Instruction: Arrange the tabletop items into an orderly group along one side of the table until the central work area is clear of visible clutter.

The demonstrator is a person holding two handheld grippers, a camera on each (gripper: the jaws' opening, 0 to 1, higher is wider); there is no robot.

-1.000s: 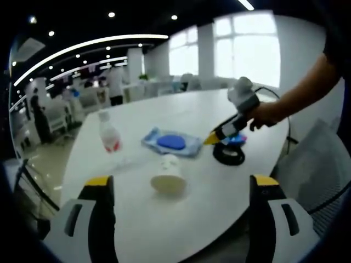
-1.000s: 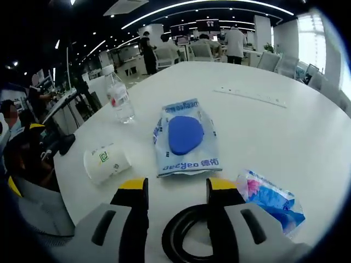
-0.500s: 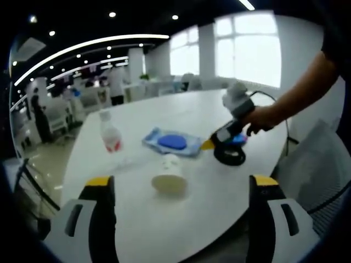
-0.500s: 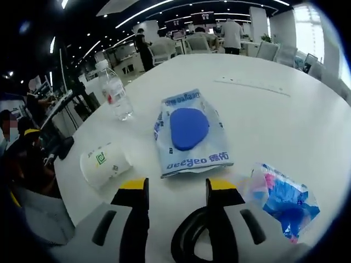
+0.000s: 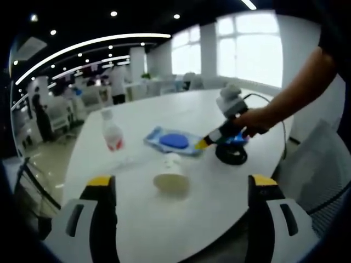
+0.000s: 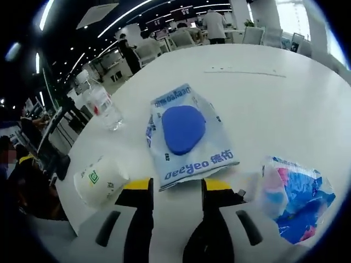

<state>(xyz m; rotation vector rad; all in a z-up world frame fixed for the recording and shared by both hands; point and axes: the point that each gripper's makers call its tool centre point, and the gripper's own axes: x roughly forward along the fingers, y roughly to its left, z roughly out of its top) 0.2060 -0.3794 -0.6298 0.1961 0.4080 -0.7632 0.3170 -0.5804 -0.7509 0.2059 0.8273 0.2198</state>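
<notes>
Since one second ago, the right gripper (image 6: 175, 189) has advanced toward the blue-and-white pouch (image 6: 185, 134): its yellow-tipped jaws now reach the pouch's near edge, where earlier they stood short of it. In the left gripper view, the right gripper (image 5: 203, 144) has likewise shifted from the black ring (image 5: 231, 154) toward the pouch (image 5: 174, 142).

Right gripper: jaws narrowly parted, nothing between them. The black ring (image 6: 198, 252) lies just under the right jaw at the bottom of the right gripper view; whether it touches the jaw cannot be told.

Left gripper (image 5: 181, 186): jaws spread wide, holding nothing, positioned at the near edge of the white table (image 5: 192, 213).

Item positions, near to far, left gripper view:
- Paper cup (image 5: 171, 175), white, lying on its side, closest to the left gripper.
- Black ring, to the right of the cup, under the person's hand (image 5: 253, 119).
- Pouch, flat on the table beyond the cup, with a blue oval at its centre.
- Water bottle (image 5: 112, 131), upright, red label, left of the pouch.

Right gripper view: the cup (image 6: 100, 179) lies left of the jaws, a crumpled blue-and-pink wrapper (image 6: 293, 194) lies to the right, and the bottle (image 6: 100, 104) stands beyond the cup.
</notes>
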